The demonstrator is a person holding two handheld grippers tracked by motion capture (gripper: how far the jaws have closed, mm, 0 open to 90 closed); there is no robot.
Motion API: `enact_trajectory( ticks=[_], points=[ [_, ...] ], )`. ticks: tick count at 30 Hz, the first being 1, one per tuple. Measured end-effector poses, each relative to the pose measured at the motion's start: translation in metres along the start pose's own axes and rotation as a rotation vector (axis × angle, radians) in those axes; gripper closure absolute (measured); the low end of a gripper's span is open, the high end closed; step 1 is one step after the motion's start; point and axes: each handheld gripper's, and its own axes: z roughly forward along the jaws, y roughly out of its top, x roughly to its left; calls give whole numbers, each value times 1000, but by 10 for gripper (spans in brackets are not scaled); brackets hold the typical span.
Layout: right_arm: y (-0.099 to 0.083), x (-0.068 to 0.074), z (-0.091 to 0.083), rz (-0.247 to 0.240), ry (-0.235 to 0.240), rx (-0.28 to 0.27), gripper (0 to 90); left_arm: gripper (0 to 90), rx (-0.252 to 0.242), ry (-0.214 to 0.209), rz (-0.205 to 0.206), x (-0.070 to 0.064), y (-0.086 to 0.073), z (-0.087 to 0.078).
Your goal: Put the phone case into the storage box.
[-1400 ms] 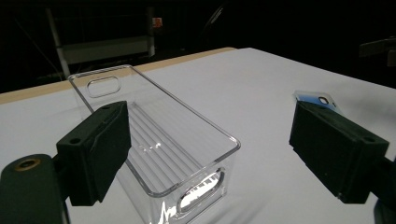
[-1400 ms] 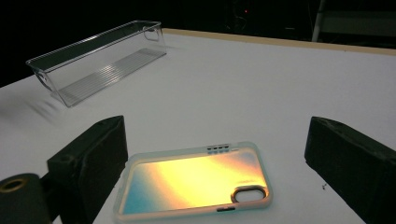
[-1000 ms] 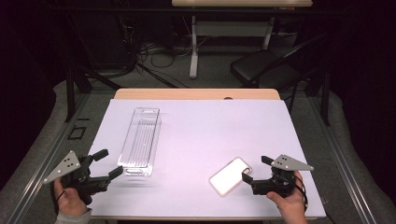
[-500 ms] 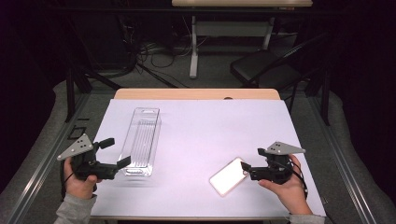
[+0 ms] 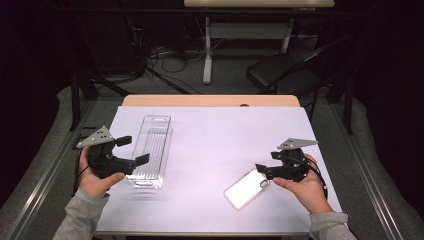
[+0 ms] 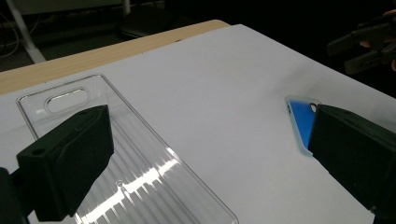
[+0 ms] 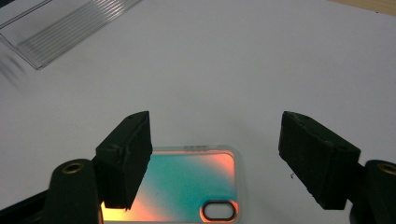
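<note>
Left gripper (image 5: 131, 150): held in the left hand (image 5: 95, 177) at the left edge of the bench (image 5: 220, 150); its jaws are released and wide apart, they hover at the near end of the tray and grasp nothing
Clear tray (image 5: 151, 150): a long transparent plastic tray with ribbed bottom; it lies flat on the white sheet, its long side going away from the person; probably it is placed so to receive something from the right
Middle of bench: bare white surface between tray and case; here is good room to carry a thing across without touching anything
Phone case (image 5: 246, 188): lies flat and a little diagonal, well apart from the tray, near the front edge of the bench; its camera hole points toward the right gripper; in the right gripper view it shines orange and green (image 7: 187, 186)
Right gripper (image 5: 264, 171): in the right hand (image 5: 302, 187); jaws released, standing just beside the case's camera end, one at each side, not yet closed on it; I judge a grasp is prepared
Right edge: only a small margin behind the hand
</note>
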Motion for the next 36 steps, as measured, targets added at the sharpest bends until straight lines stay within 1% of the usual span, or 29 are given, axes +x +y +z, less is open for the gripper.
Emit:
enact_trajectory(
  ticks=[2, 3, 4, 5, 6, 8, 9, 10, 11, 13, 15, 17, 19, 20, 21, 22, 25, 26, 27, 29, 30, 32, 34, 35, 36],
  points=[
    [4, -1, 2, -8, -2, 12, 253, 4, -2, -1, -1, 0, 5, 1],
    [5, -1, 3, -4, -4, 25, 254, 4, -3, 1, 5, 0, 7, 2],
    [7, -1, 5, -14, -7, 34, 260, 4, -6, 4, 7, 0, 9, 3],
    [9, 0, 7, -17, -9, 56, 270, 4, -6, 7, 9, 0, 10, 3],
    [9, 0, 7, -17, -9, 56, 270, 4, -3, 10, 8, 1, 12, 4],
    [12, 0, 9, -29, -15, 73, 285, 4, 1, 10, 3, 2, 15, 5],
    [13, 0, 10, -26, -17, 85, 288, 4, 5, 13, -5, 3, 16, 6],
    [16, 0, 13, -30, -19, 117, 291, 5, 8, 13, -4, 3, 18, 7],
    [16, 0, 13, -30, -19, 117, 291, 5, 12, 20, -4, 4, 19, 8],
    [19, 0, 15, -39, -24, 141, 317, 6, 16, 33, -3, 5, 20, 11],
    [21, 0, 17, -36, -31, 173, 328, 6, 16, 45, -5, 6, 20, 13],
    [25, -2, 21, -39, -39, 200, 349, 6, 12, 46, -11, 8, 20, 15],
    [26, -2, 22, -35, -42, 209, 361, 6, 14, 53, -10, 9, 19, 16],
    [28, -4, 23, -36, -35, 218, 410, 6, 17, 55, -8, 9, 19, 16],
    [28, -4, 23, -36, -35, 218, 410, 6, 17, 55, -8, 10, 18, 16],
    [30, -5, 25, -32, -25, 233, 419, 8, 16, 56, -7, 10, 18, 15],
    [32, -5, 27, -30, -28, 246, 425, 15, 9, 56, -6, 11, 16, 13],
    [33, -5, 28, -20, -31, 252, 426, 15, 11, 57, -4, 11, 16, 11],
    [35, -4, 30, -26, -38, 277, 438, 23, 8, 53, -6, 11, 15, 11],
    [35, -5, 31, -32, -37, 280, 448, 23, 7, 56, -6, 11, 14, 9],
    [36, -4, 32, -18, -33, 287, 459, 23, 7, 55, -7, 11, 14, 9],
    [36, -4, 35, -13, -21, 295, 480, 33, 10, 54, -4, 11, 13, 7],
    [35, -4, 37, -12, -17, 290, 485, 38, 10, 51, 0, 10, 13, 6],
    [35, -4, 38, 2, -14, 299, 488, 39, 9, 52, 0, 10, 12, 6],
    [35, -5, 39, -1, -8, 315, 490, 40, 9, 51, 1, 10, 12, 6]
  ],
)
